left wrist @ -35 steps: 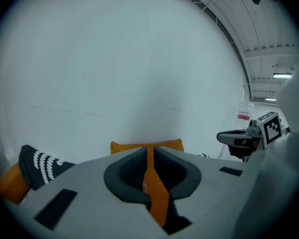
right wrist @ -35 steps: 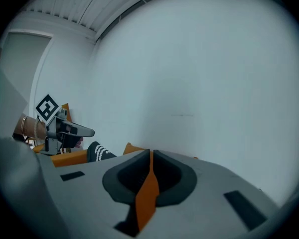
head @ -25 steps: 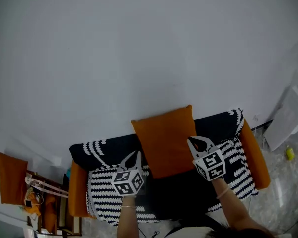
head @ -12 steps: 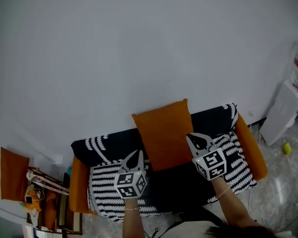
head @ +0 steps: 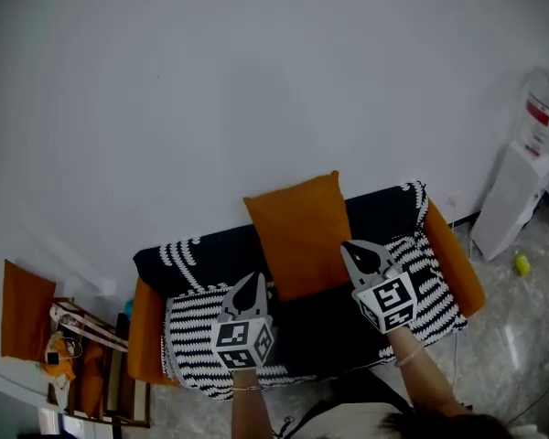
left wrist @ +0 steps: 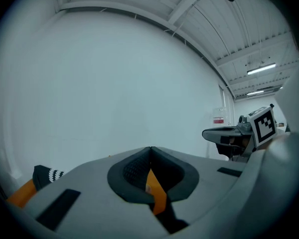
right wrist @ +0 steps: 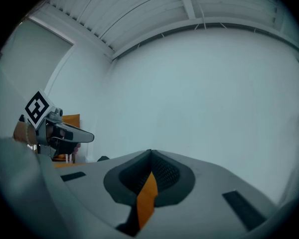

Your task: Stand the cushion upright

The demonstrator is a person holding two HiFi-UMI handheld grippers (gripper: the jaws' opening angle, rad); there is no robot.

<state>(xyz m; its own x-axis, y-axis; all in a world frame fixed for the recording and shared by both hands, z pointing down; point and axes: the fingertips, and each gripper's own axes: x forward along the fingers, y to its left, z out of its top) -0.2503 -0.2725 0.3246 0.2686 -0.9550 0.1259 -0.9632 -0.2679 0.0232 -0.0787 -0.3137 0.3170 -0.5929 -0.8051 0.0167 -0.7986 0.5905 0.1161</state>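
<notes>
The orange cushion [head: 298,233] stands upright against the backrest of the sofa [head: 197,323], which has a black-and-white patterned cover. My left gripper [head: 255,280] hovers over the seat just left of the cushion's lower corner, shut and empty. My right gripper [head: 348,247] is in front of the cushion's right edge, also shut with nothing in it. In the left gripper view the closed jaw tips [left wrist: 150,151] point at the bare white wall, with the right gripper [left wrist: 231,133] off to the side. The right gripper view shows its closed tips [right wrist: 150,154] and the left gripper [right wrist: 60,133].
Orange sofa arms [head: 456,263] flank the seat. A white water dispenser [head: 511,204] with a bottle [head: 541,112] stands at the right, a small yellow object [head: 522,263] on the floor near it. At the left are another orange cushion [head: 27,311] and a wooden rack [head: 84,359].
Both grippers and the head have drawn back from the sofa, which now looks smaller and sits higher in the view. The cushion has stayed upright against the backrest. Both grippers remain shut.
</notes>
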